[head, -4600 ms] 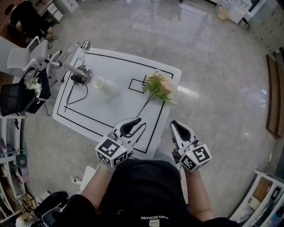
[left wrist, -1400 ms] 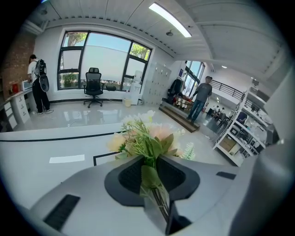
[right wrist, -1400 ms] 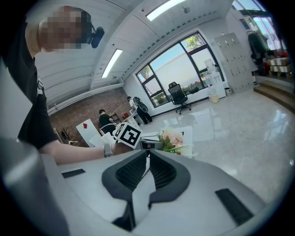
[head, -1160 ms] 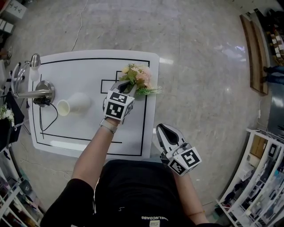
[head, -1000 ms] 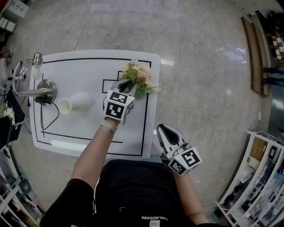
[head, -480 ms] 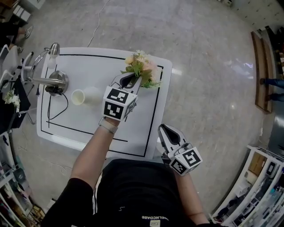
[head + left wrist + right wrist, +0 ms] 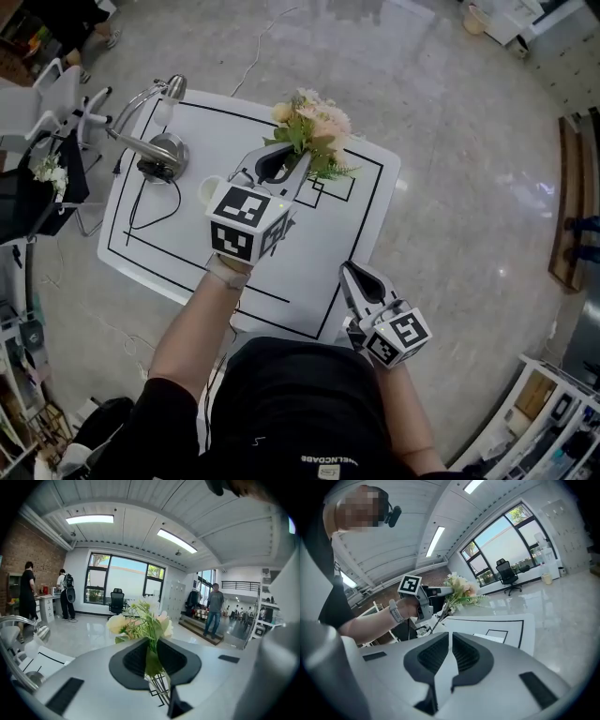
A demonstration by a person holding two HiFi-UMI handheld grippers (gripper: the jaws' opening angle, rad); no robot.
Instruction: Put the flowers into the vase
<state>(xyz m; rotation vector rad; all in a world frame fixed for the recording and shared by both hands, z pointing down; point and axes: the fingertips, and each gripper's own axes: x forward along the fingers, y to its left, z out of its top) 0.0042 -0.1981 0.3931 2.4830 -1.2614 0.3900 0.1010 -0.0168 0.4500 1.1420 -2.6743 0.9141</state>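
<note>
Head view: your left gripper (image 7: 281,171) holds the flowers (image 7: 315,126) over the far side of the white table (image 7: 352,239). The pale vase (image 7: 207,191), apparently tipped on its side, sits just left of it. Your right gripper (image 7: 360,284) is at the near edge.

Left gripper view: ribbed pads pinch thin green stems below soft cream and pink blooms. Likely light, floppy and crushable, so grip the stems gently.

Right gripper view: jaws pressed together, nothing between.
</note>
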